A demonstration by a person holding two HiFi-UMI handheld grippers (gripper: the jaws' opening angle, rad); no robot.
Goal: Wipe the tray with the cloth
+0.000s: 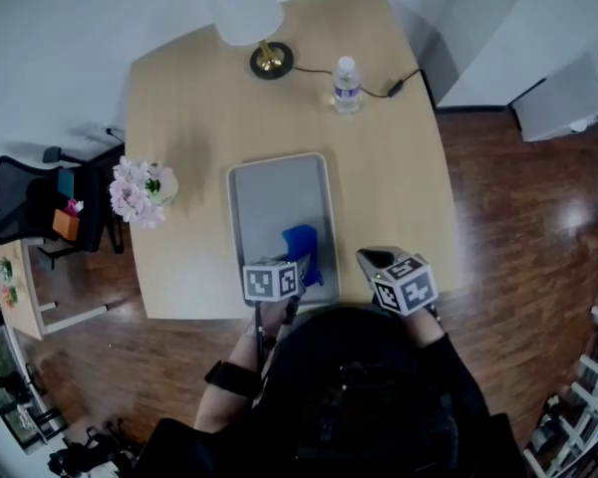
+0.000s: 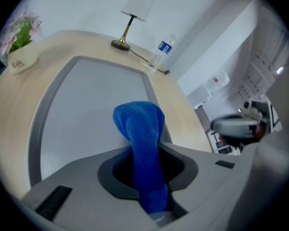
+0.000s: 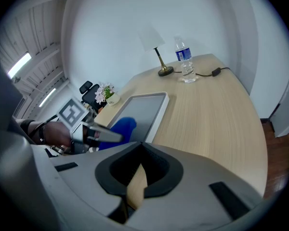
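A grey tray (image 1: 234, 207) lies on the light wooden table (image 1: 189, 108). The blue cloth (image 1: 301, 242) hangs over the tray's near right corner, and my left gripper (image 1: 301, 265) is shut on it. In the left gripper view the cloth (image 2: 142, 129) runs up between the jaws of the left gripper (image 2: 148, 158) and bunches above the tray (image 2: 86, 100). My right gripper (image 1: 371, 259) is over the table's front edge, to the right of the tray. In the right gripper view the right gripper (image 3: 140, 147) has its jaws together with nothing in them, and the tray (image 3: 147, 105) and cloth (image 3: 121, 126) lie to its left.
A lamp (image 1: 254, 23) and a water bottle (image 1: 346, 85) stand at the table's far side, with a cable (image 1: 379, 86) between them. A pot of flowers (image 1: 140, 189) sits left of the tray. An office chair (image 1: 25, 202) stands left of the table.
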